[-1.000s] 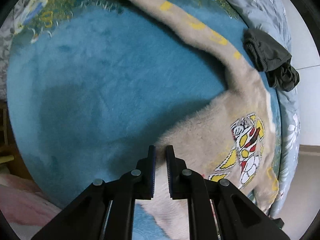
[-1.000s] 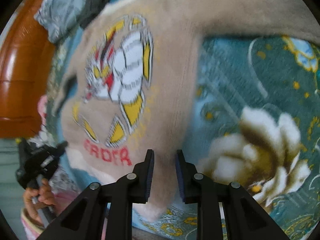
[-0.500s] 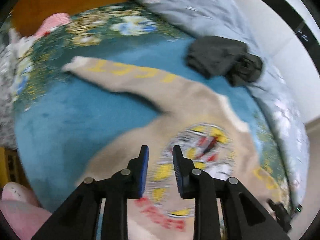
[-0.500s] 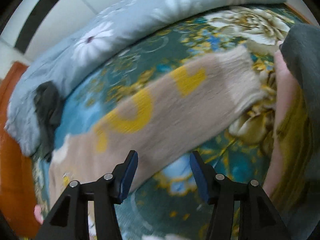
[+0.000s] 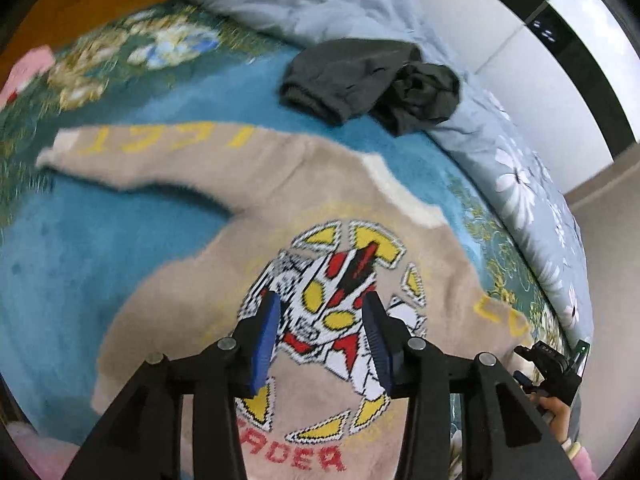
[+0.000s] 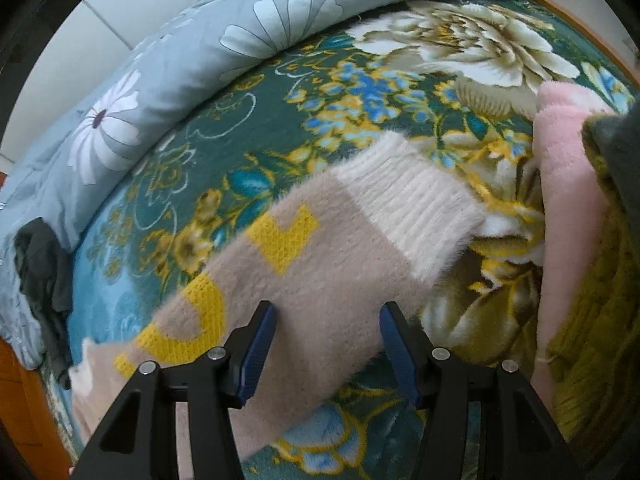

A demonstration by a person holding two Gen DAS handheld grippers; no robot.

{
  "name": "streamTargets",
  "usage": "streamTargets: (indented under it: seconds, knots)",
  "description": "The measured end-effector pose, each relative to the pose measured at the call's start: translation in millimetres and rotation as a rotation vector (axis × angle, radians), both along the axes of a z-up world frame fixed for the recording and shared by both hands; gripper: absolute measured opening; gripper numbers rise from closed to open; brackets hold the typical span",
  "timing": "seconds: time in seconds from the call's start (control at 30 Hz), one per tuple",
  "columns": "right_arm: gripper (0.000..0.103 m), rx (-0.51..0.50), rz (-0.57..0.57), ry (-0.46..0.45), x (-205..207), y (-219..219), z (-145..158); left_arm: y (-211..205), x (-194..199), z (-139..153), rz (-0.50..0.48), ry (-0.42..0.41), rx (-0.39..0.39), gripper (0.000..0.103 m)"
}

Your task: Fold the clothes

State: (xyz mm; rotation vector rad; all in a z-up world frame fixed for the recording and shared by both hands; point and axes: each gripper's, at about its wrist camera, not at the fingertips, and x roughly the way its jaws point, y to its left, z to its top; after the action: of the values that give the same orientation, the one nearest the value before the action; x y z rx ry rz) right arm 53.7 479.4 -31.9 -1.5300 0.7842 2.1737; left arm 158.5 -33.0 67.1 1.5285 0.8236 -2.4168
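Sweater (image 5: 256,208) hem cut off, perhaps unfolded; left gripper (image 5: 322,334) and right gripper (image 6: 328,346) apart, widening, empty.

A home bedroom. A plush floral blanket (image 6: 360,92) covers the bed, with a daisy-print quilt (image 6: 248,36) bunched at eleven o'clock. Wooden bedframe (image 5: 92,4) behind.

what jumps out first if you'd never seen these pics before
The beige fuzzy sweater lies spread flat on the teal floral blanket, its red, white and yellow robot print right under the open left hand-held gripper. In the right wrist view, one sleeve with a white ribbed cuff stretches out beneath the open right hand-held gripper. A crumpled dark garment sits beyond the sweater, by the grey flowered quilt.
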Motion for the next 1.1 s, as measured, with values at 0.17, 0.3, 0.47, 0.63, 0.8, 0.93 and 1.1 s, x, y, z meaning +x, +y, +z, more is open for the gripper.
streamTargets:
  seconds: [0.17,0.3,0.47,0.63,0.8,0.93,1.1]
  knots:
    - [0.008,0.021,-0.042,0.008,2,-6,4,-10,3,-9,0.03,-0.022,0.039,0.043]
    - [0.0,-0.017,-0.046,0.092,12,-7,25,-17,6,-15,0.055,-0.042,0.09,0.043]
    - [0.0,0.06,0.072,0.224,20,-31,75,-30,12,-12,0.068,-0.033,0.122,0.043]
    - [0.0,0.08,0.138,0.278,23,-56,98,-48,21,-10,0.1,-0.022,0.147,0.044]
    - [0.0,0.096,0.224,0.314,23,-94,111,-67,29,-12,0.138,-0.025,0.168,0.044]
    - [0.0,0.111,0.301,0.348,20,-124,123,-80,36,-17,0.171,-0.034,0.188,0.044]
    - [0.001,0.1,0.261,0.303,18,-109,107,-92,43,-21,0.198,-0.044,0.19,0.044]
